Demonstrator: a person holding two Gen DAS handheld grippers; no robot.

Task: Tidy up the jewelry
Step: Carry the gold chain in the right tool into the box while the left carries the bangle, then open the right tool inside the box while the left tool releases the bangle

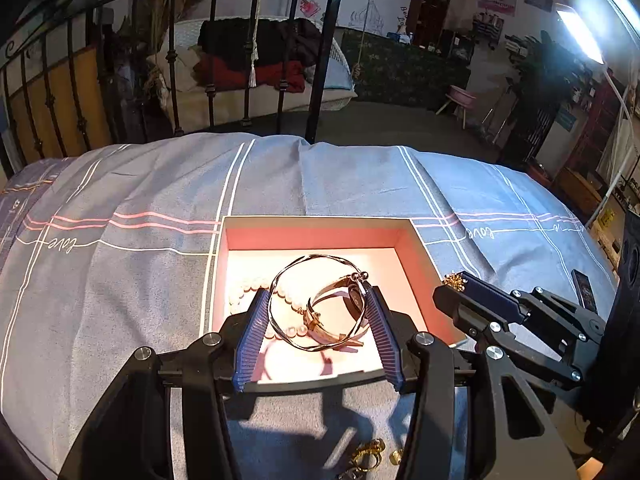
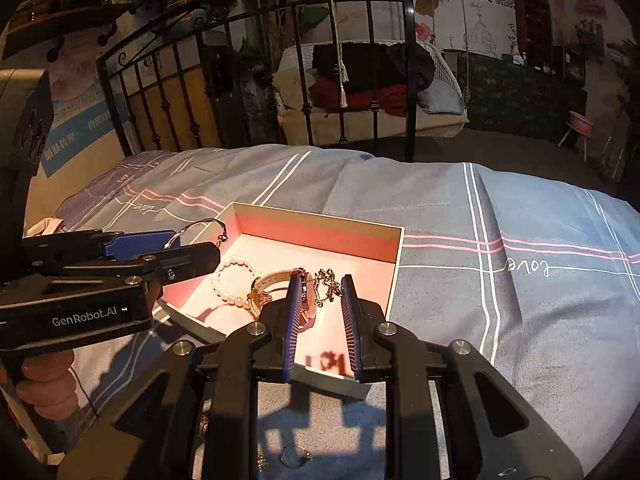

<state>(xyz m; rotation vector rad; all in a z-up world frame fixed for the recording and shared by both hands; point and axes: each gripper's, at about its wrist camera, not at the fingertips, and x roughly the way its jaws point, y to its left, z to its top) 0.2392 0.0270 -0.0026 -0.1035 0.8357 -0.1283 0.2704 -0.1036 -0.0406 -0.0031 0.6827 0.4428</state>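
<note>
A grey-blue checked bedspread (image 1: 160,200) is bounded by a black iron bed rail (image 1: 176,60) — beyond it, a white wicker swing seat (image 2: 440,68) and a bright lamp (image 1: 582,34) are seen.

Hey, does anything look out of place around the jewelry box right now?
Yes. A few small gold pieces lie loose on the bedspread in front of the box, not inside it with the pearl bracelet and watch. Nothing looks spilled or broken.

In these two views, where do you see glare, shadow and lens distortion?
Left wrist view: lamp glares top right; bedspread edge bulges. Right wrist view: chain casts a shadow on the box floor; corners go black.
</note>
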